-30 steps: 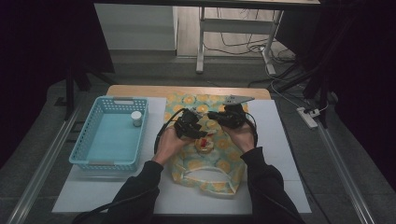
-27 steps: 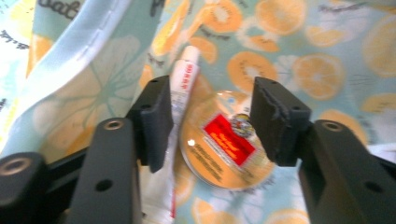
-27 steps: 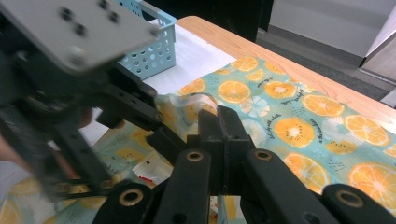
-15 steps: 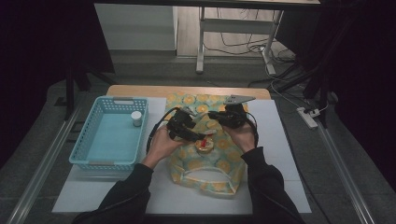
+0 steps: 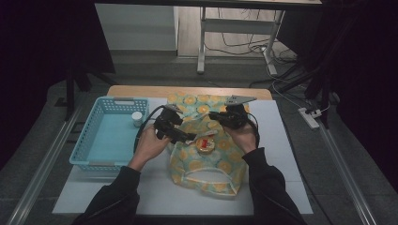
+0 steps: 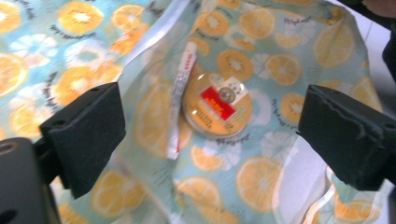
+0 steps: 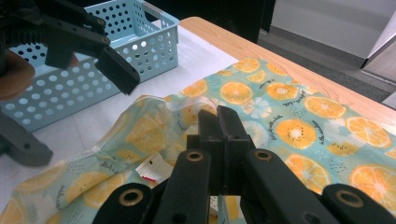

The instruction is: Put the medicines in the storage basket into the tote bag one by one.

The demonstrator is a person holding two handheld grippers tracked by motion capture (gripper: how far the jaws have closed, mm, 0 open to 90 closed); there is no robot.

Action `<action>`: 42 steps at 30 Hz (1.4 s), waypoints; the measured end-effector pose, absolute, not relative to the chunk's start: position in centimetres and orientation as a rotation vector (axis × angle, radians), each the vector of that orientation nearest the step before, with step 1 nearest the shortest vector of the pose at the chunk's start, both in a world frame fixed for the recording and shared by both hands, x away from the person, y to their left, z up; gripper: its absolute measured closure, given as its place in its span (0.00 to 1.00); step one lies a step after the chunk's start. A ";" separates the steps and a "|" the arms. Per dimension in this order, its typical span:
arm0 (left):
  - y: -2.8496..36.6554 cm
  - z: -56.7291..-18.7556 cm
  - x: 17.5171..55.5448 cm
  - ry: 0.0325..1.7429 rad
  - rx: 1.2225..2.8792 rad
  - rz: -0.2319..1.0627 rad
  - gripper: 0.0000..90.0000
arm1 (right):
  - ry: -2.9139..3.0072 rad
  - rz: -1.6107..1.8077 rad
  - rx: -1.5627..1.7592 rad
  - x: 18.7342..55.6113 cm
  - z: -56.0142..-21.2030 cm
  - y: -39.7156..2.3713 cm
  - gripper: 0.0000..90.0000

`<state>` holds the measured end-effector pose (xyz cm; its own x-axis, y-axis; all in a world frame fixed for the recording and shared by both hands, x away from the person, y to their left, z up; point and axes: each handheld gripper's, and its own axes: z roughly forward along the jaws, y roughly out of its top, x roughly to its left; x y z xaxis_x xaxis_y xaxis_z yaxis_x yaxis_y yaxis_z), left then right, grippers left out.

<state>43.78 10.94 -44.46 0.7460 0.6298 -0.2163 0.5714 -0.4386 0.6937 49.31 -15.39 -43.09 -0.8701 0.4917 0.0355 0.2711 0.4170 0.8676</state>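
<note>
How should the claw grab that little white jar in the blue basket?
The white jar stands upright in the blue basket, near its far right corner. Probably best to come straight down from above and pinch its round sides just under the lid, since the basket walls block a sideways reach.

A wooden-edged table [image 5: 141, 90] stands in a dim room, its top covered by a white mat [image 5: 281, 154]. Grey floor [image 5: 42, 154] surrounds it, with metal rails [image 5: 347, 173] running along both sides. Behind the table stand a pale cabinet panel [image 5: 136, 26] and a light metal frame [image 5: 202, 42]. Dark cables [image 5: 244, 44] and a white power strip [image 5: 310, 118] lie on the floor at right.
</note>
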 end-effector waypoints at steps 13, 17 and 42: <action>16.2 -43.9 42.9 0.943 2.083 0.163 0.00 | 2.453 1.429 0.669 49.2 -43.2 -15.2 1.00; 18.0 -43.7 42.7 0.972 2.070 0.176 0.00 | 2.452 1.430 0.668 49.2 -43.2 -15.2 1.00; 25.9 -44.1 43.3 1.137 2.067 0.401 0.00 | 2.458 1.438 0.674 49.3 -43.3 -15.2 1.00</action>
